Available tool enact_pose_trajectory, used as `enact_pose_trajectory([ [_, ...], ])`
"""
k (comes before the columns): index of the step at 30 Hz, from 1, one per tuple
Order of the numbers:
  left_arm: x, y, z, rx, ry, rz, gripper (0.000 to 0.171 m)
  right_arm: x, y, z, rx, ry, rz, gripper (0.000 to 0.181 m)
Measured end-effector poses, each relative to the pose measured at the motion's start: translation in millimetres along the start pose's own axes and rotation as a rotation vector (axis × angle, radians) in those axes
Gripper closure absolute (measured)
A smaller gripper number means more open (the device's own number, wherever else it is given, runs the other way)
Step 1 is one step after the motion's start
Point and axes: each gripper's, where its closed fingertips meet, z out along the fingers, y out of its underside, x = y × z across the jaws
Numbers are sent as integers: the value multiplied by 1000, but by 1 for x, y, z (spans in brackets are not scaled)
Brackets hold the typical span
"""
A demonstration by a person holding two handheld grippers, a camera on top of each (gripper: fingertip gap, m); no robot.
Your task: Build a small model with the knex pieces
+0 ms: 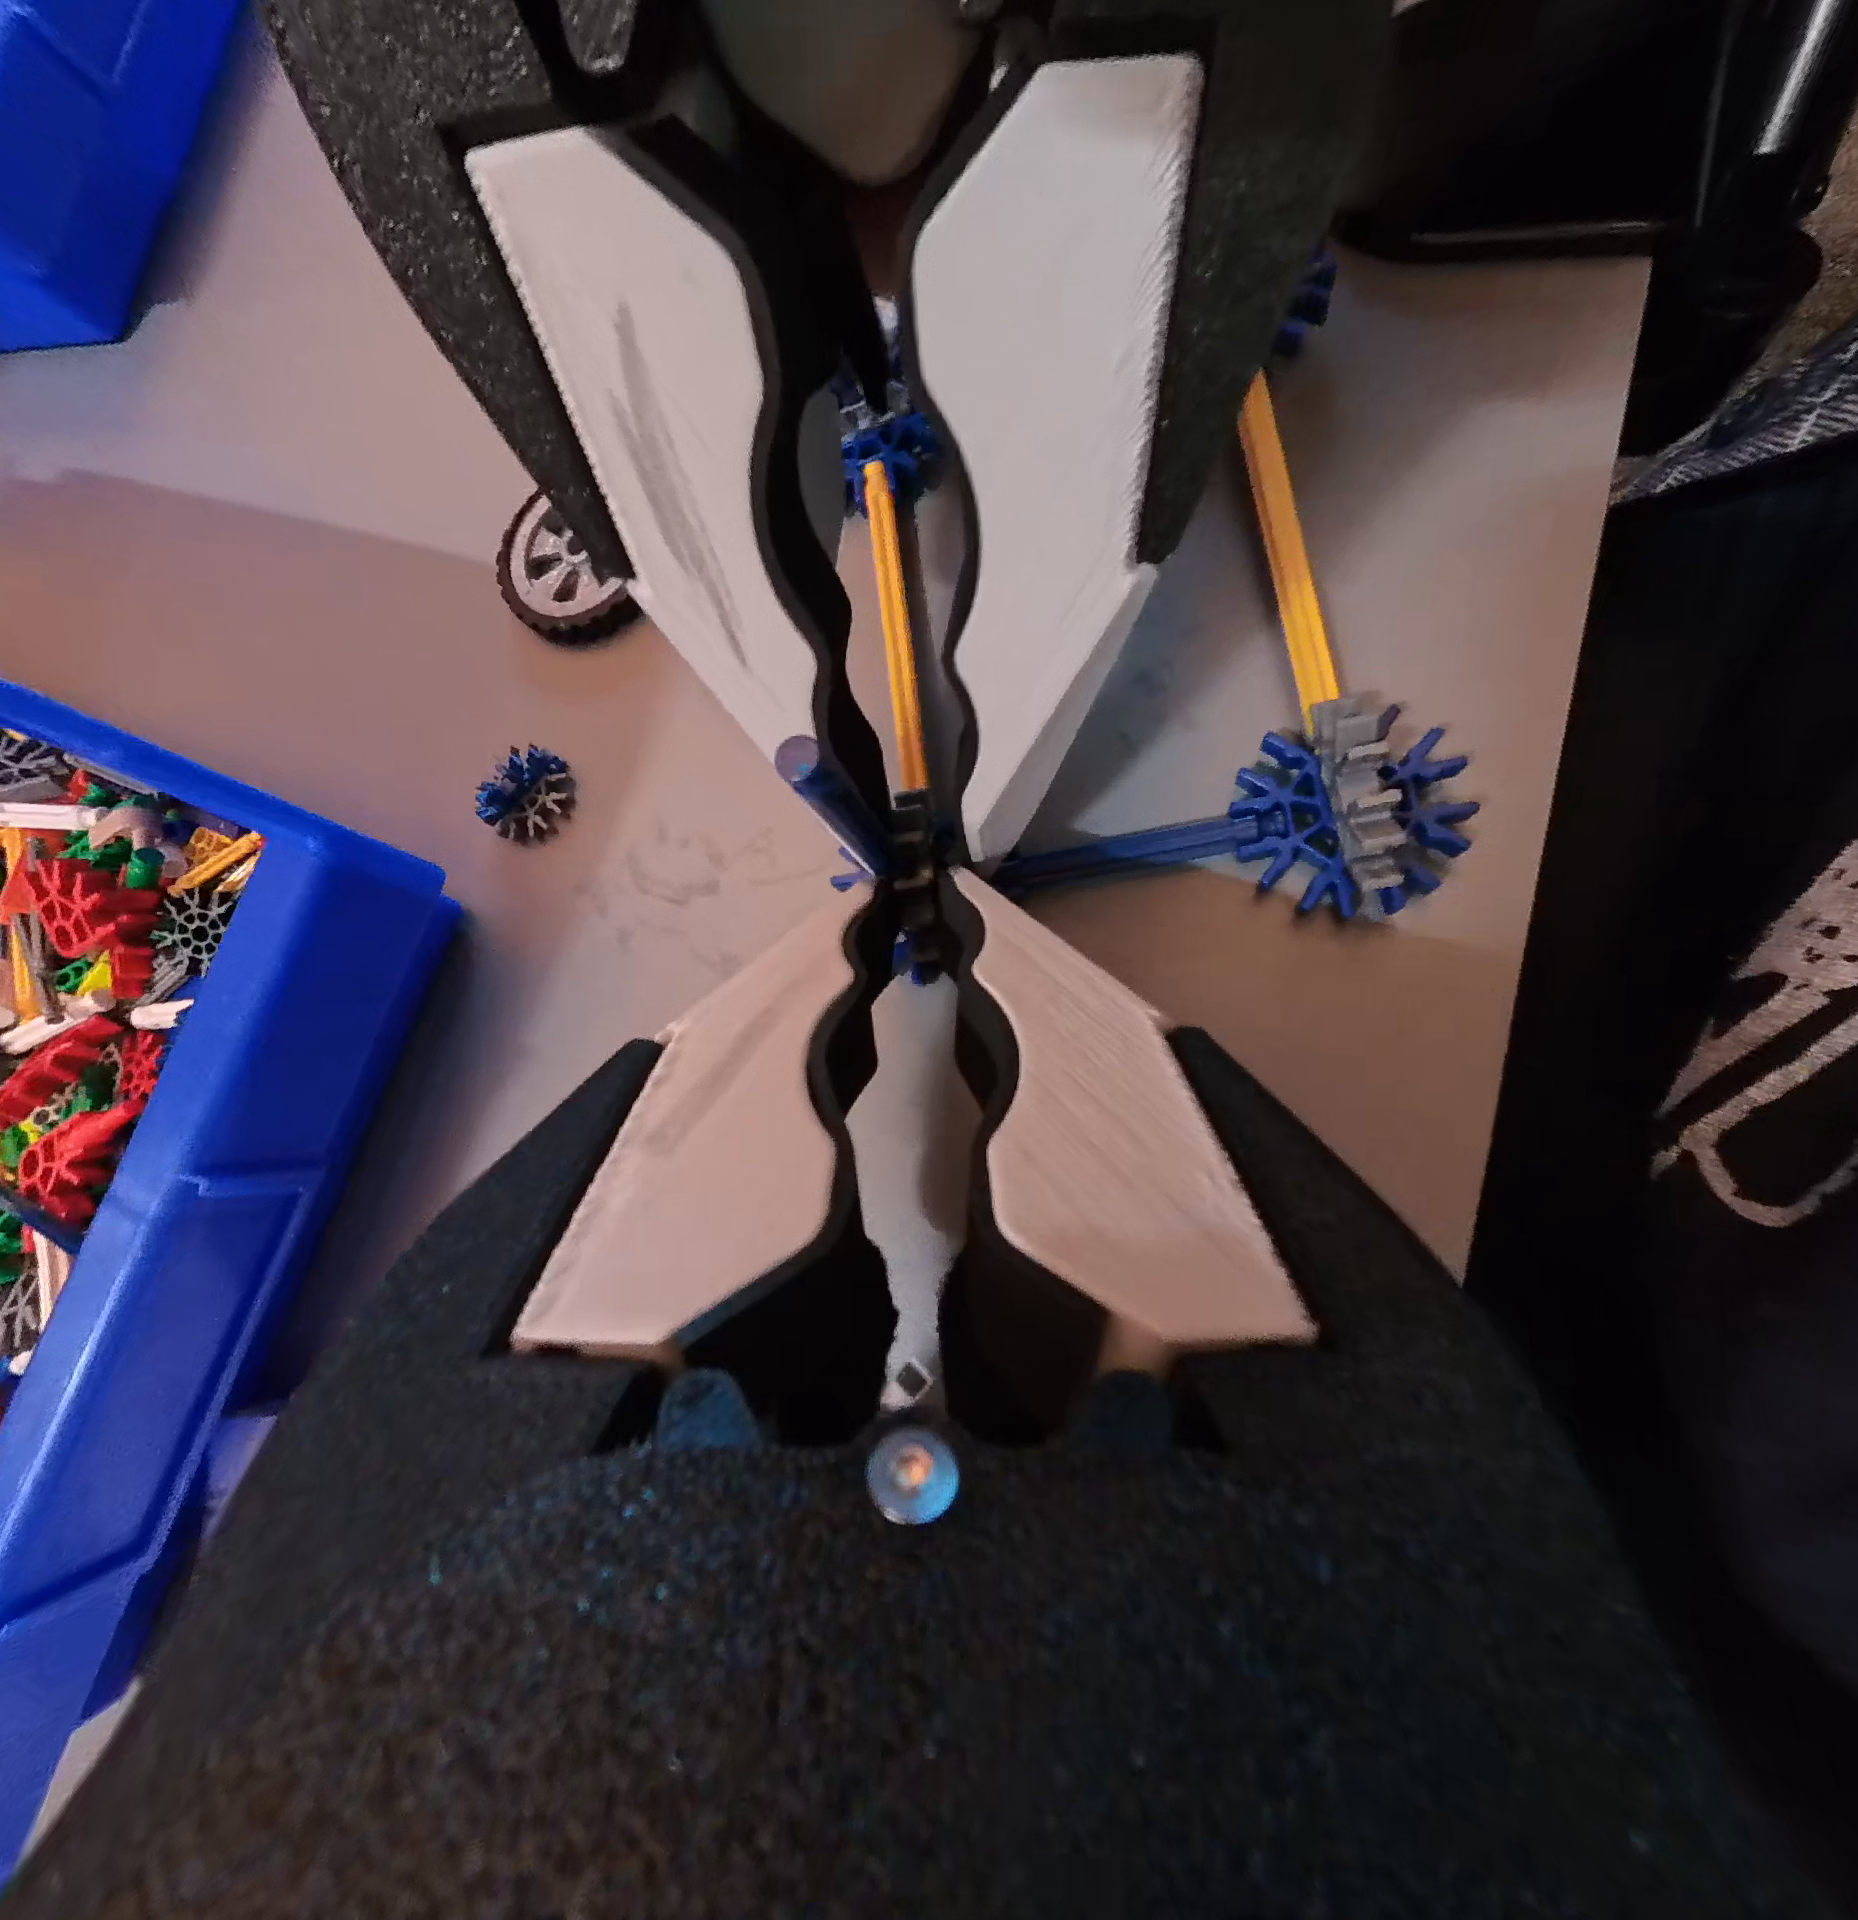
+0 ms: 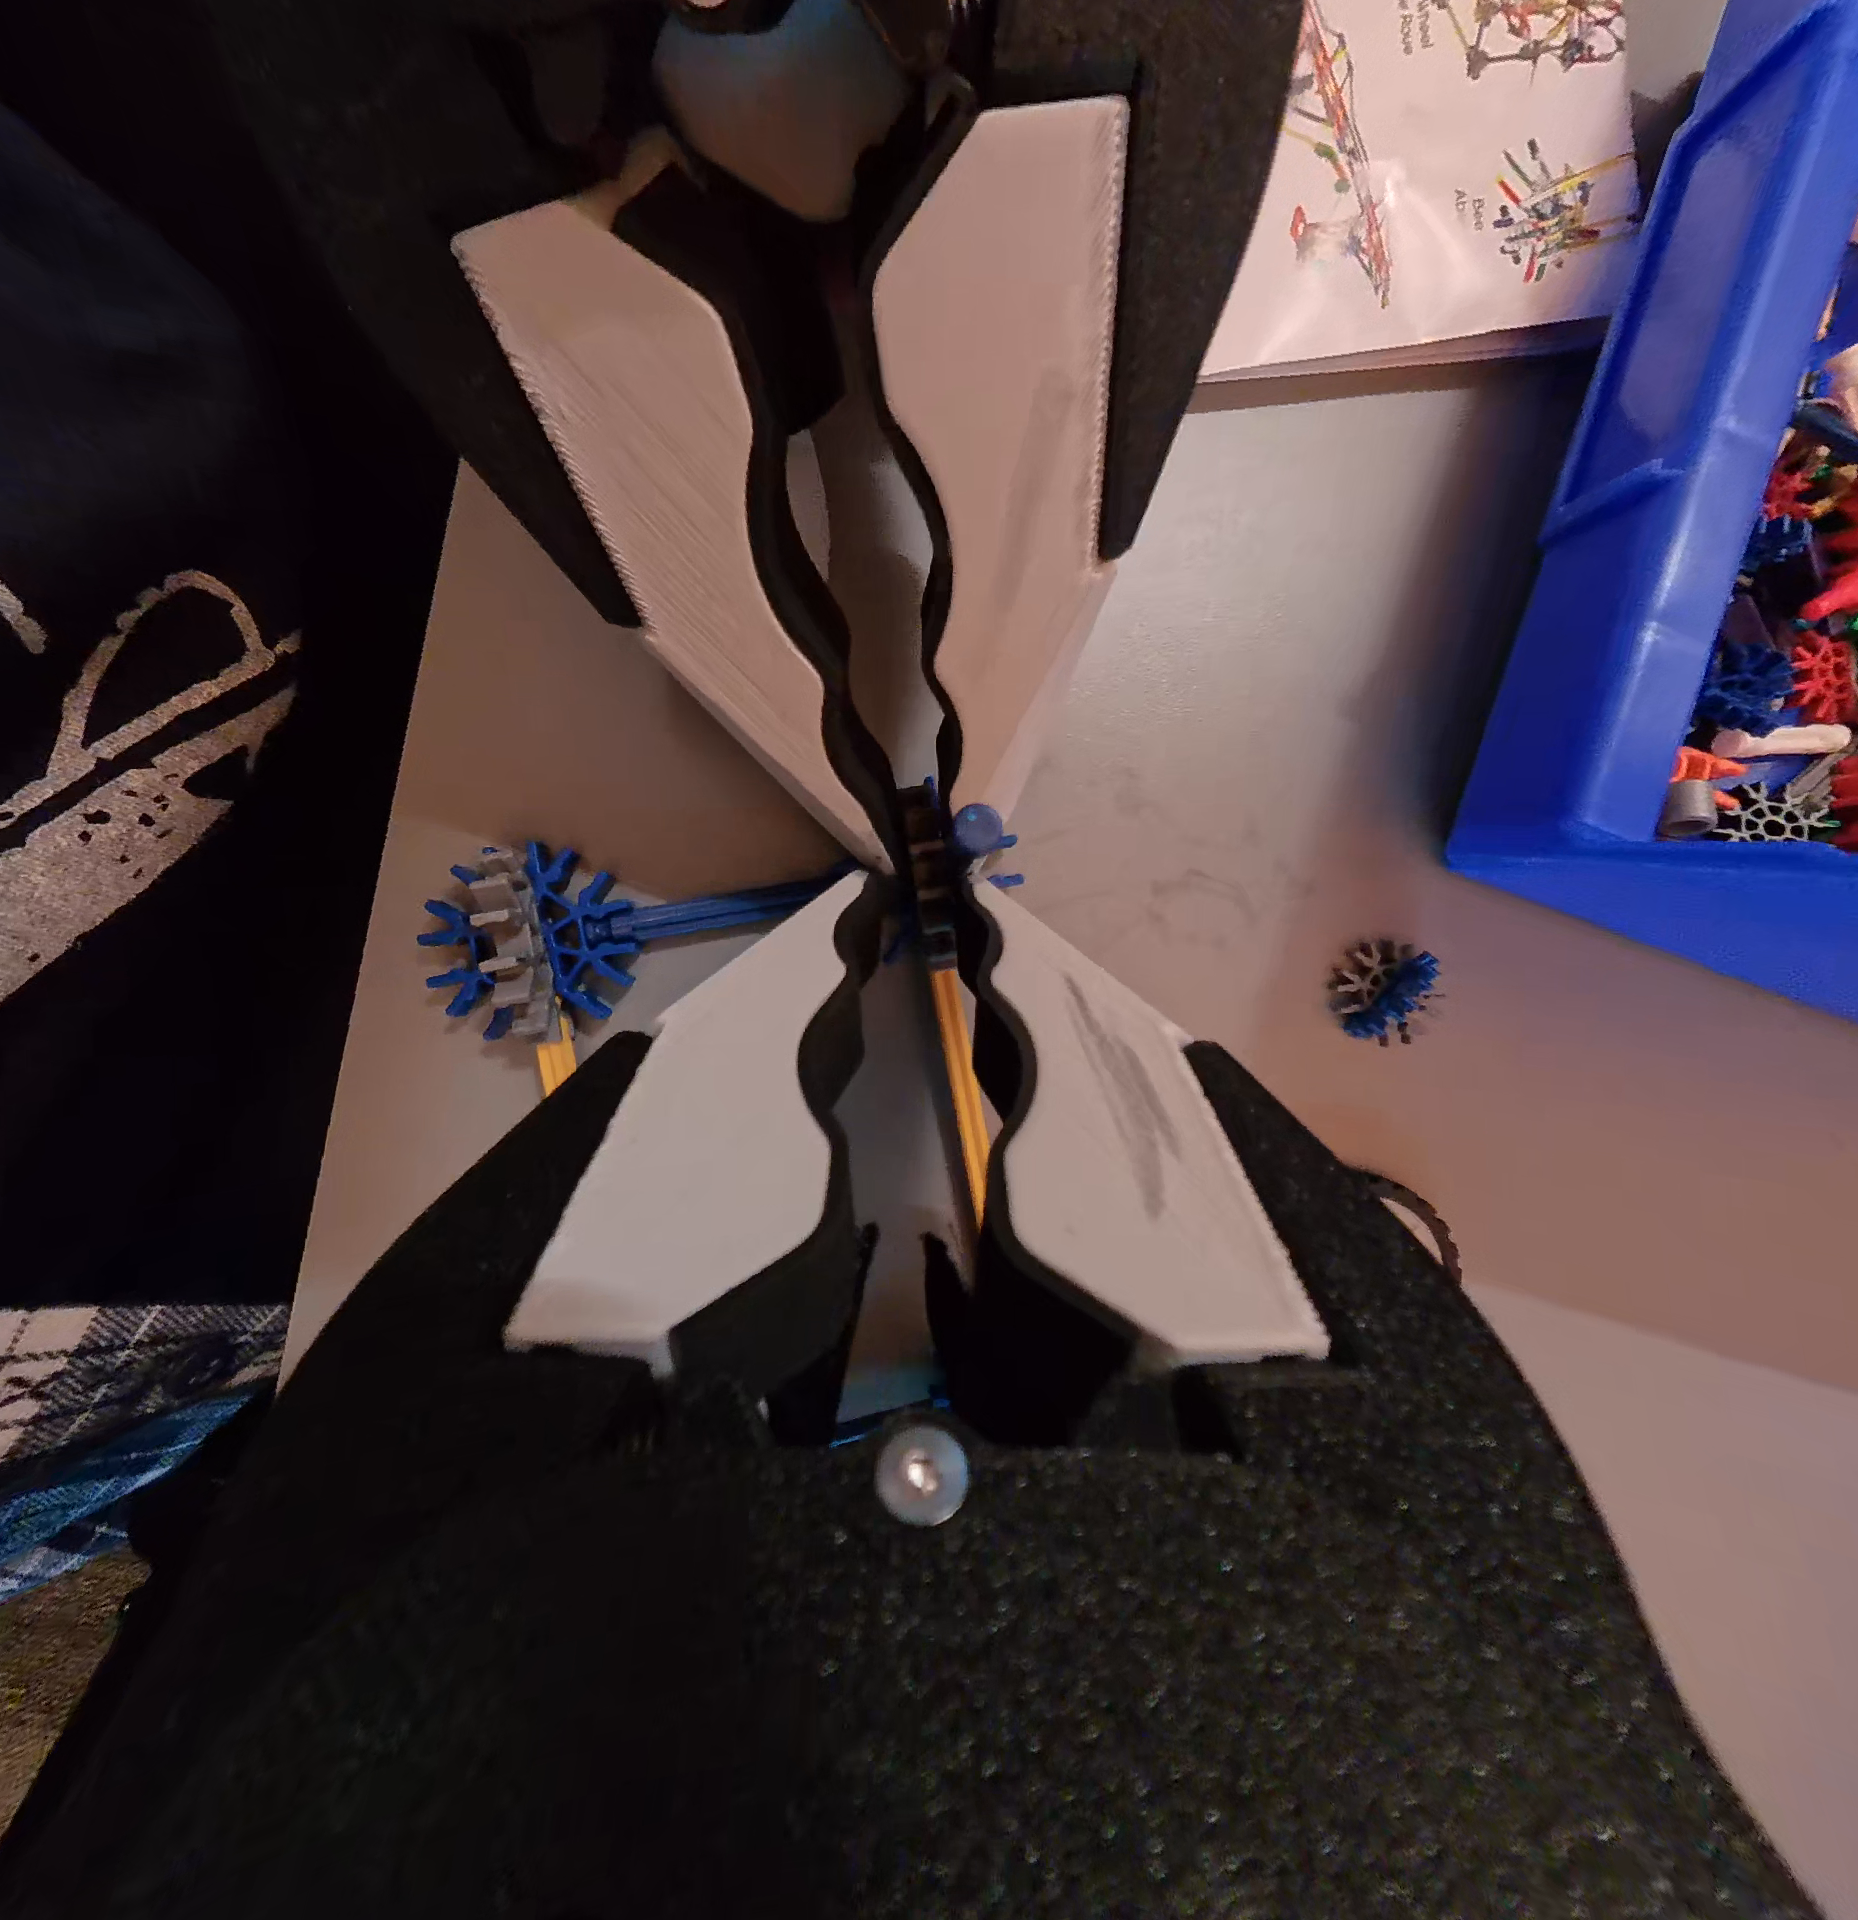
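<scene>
Two grippers, left gripper (image 1: 917, 914) and right gripper (image 2: 920, 914), pinch one connector (image 1: 917, 862), seemingly.

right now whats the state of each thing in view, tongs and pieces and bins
left tongs: shut on the black connector
right tongs: shut on the black connector
black connector: pinched from both sides, joined to the yellow rod
blue and grey connector cluster: on the table, attached to rods
loose blue connector: lying free on the table
wheel: lying flat
blue bin: open, full of pieces

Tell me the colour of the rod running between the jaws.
Yellow. The rod shows best in the left wrist view.
</scene>
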Motion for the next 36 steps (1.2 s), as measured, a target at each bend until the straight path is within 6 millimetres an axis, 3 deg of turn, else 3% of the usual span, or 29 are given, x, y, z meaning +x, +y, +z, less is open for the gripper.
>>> enact_pose_trajectory([
  [5,0,1,0,-10,14,43,167,0,0,0,4,-17,23,170],
  [17,-4,5,-1,8,163,-75,165,6,0,1,17,15,62,169],
  [36,-8,6,0,33,205,-140,165,13,-8,-18,88,49,80,168],
])
